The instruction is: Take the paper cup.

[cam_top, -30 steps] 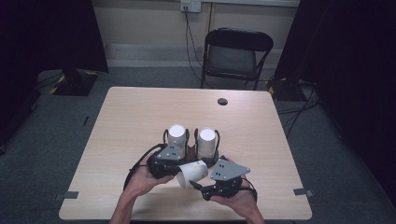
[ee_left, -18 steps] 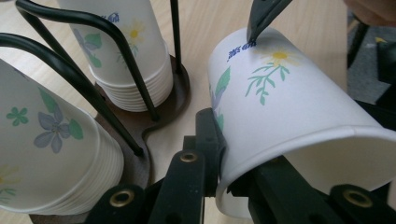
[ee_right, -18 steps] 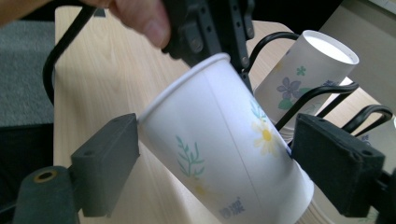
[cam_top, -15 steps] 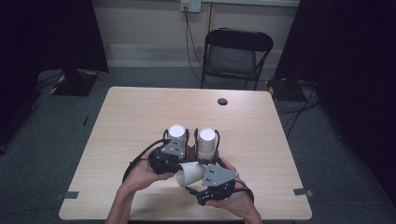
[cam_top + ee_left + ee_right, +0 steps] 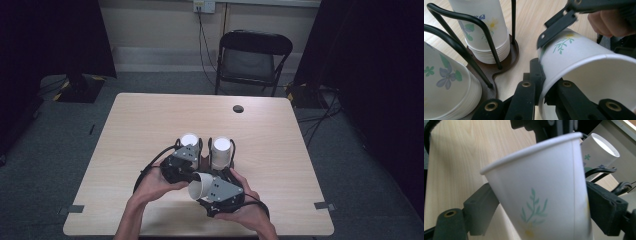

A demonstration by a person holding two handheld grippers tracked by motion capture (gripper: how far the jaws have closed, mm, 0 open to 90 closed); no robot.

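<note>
Left gripper view has the left gripper clenched on the rim of a white paper cup, one jaw outside the wall and one inside the mouth, pinching the thin paper edge. Right gripper view shows the right gripper with its jaws standing wide on either side of that same cup; they have just closed in a little, yet a gap shows at the left pad, so it is not gripping. The cup is white with a rolled lip, printed with a green leafy sprig and a touch of yellow, and it lies tilted in the air between the two tools, low over the near part of the table. Just beyond it stands a dark wire cup holder on a brown base, carrying two upside-down stacks of flowered cups.
</note>
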